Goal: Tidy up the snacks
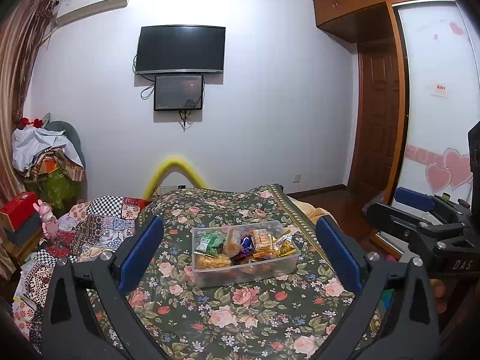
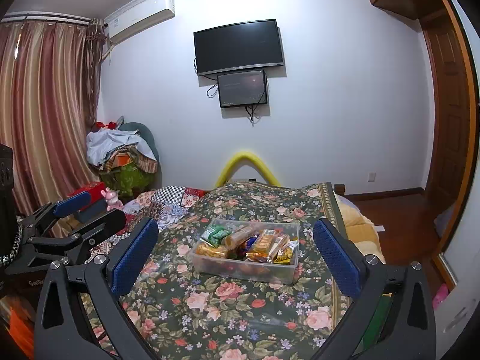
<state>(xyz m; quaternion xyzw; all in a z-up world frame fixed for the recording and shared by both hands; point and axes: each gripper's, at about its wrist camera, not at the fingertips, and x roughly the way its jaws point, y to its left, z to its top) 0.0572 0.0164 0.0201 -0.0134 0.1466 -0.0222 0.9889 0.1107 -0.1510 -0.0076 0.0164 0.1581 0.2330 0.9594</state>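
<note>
Both claws hang empty, jaws spread wide: left claw (image 1: 240,255), right claw (image 2: 237,252). At twelve o'clock, the clear snack bin (image 1: 244,273) sits on the floral bedspread (image 1: 240,324). Descend vertically and pinch one wrapper only.

The left gripper (image 1: 240,255) is showing black angular arms with triangular cut-outs, silver round screws at the joints and ribbed blue pads (image 1: 141,252) inside each finger. The right gripper (image 2: 237,252) is looking the same; its body is carrying pale "DAS" lettering.
</note>
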